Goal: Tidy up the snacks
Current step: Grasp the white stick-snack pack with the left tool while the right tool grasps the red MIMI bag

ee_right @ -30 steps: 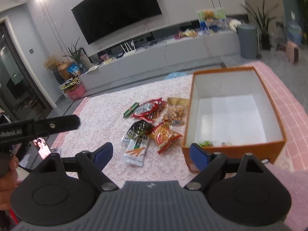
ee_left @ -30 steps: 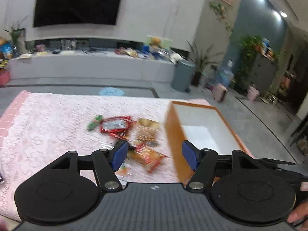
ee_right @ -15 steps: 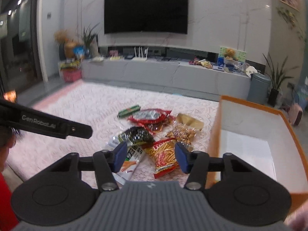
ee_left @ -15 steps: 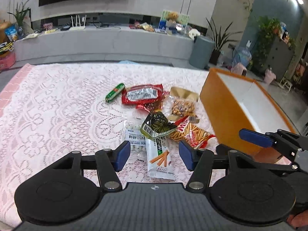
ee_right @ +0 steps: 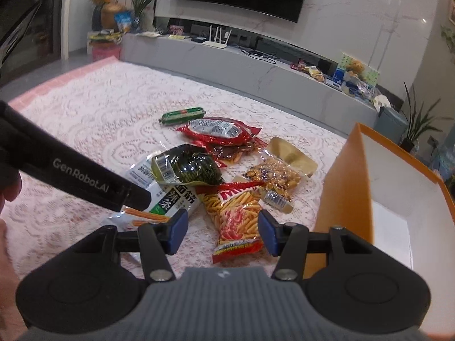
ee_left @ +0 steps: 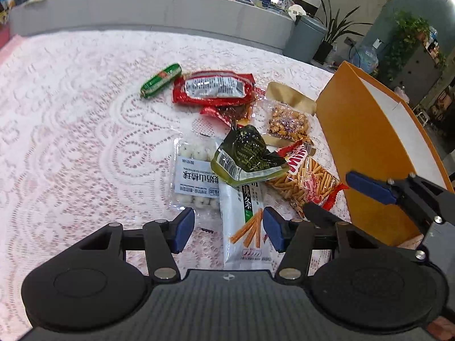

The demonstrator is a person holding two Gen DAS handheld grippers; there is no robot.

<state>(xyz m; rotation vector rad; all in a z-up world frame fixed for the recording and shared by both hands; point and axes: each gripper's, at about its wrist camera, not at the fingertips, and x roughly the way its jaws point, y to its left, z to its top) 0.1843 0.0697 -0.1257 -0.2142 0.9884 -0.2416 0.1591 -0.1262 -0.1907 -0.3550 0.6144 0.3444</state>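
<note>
A heap of snack packets lies on the pink lace cloth. My left gripper (ee_left: 229,228) is open, its fingers either side of a white spicy-strip packet (ee_left: 244,221). My right gripper (ee_right: 223,231) is open around the lower end of a red stick-snack bag (ee_right: 236,213), just above it. A dark green pouch (ee_left: 246,156) rests on top of the heap. A white ball-snack packet (ee_left: 194,170), a nut bag (ee_left: 287,122), a red packet (ee_left: 213,86) and a green sausage (ee_left: 160,79) lie around. The orange box (ee_right: 347,187) stands to the right.
The left gripper's arm (ee_right: 71,173) crosses the right wrist view at left. The right gripper's blue fingertip (ee_left: 369,186) shows beside the box wall (ee_left: 358,147). A grey TV bench (ee_right: 256,68), a bin (ee_left: 305,38) and plants stand beyond the cloth.
Both grippers have come down and forward over the snack heap. The left now straddles the white strip packet, the right the red stick-snack bag. Both stay open.
</note>
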